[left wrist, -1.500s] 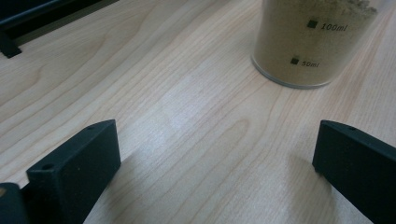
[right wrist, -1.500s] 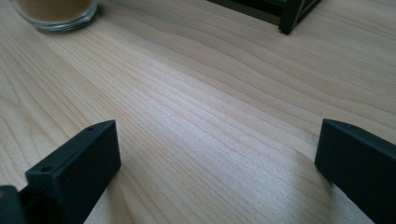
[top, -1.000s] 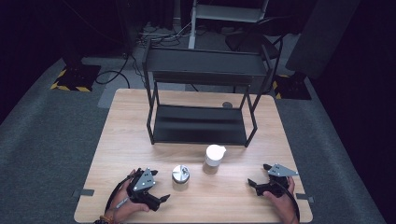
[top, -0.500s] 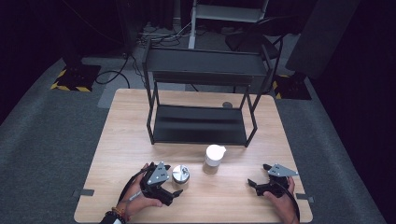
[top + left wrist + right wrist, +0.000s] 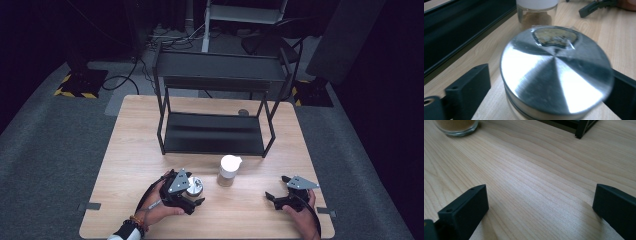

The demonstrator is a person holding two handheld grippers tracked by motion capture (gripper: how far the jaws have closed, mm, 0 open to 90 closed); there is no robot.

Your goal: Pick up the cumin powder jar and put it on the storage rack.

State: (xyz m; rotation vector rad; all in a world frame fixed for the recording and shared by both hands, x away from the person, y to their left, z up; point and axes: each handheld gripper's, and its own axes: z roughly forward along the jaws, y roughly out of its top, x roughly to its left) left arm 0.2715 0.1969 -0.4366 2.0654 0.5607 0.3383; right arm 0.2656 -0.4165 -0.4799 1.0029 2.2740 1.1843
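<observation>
A short jar with a brushed steel lid (image 5: pixel 194 186) stands on the wooden table (image 5: pixel 130 150) near its front edge. My left gripper (image 5: pixel 189 194) has its jaws on either side of this jar (image 5: pixel 554 75). The jaws have just been closing, and a gap still shows between the left jaw and the lid, so the gripper is open. At the front right, my right gripper (image 5: pixel 276 188) rests low over bare wood, open with nothing between its jaws (image 5: pixel 544 205).
A glass jar with a white lid (image 5: pixel 229 171) and brown contents stands just right of the steel-lidded jar, also seen as the white-lidded jar (image 5: pixel 536 10) and its glass base (image 5: pixel 456 126). A black two-tier metal rack (image 5: pixel 215 130) occupies the table's back half.
My left gripper has moved right and forward from the front left until its jaws straddle the steel-lidded jar. The right gripper has stayed put.
</observation>
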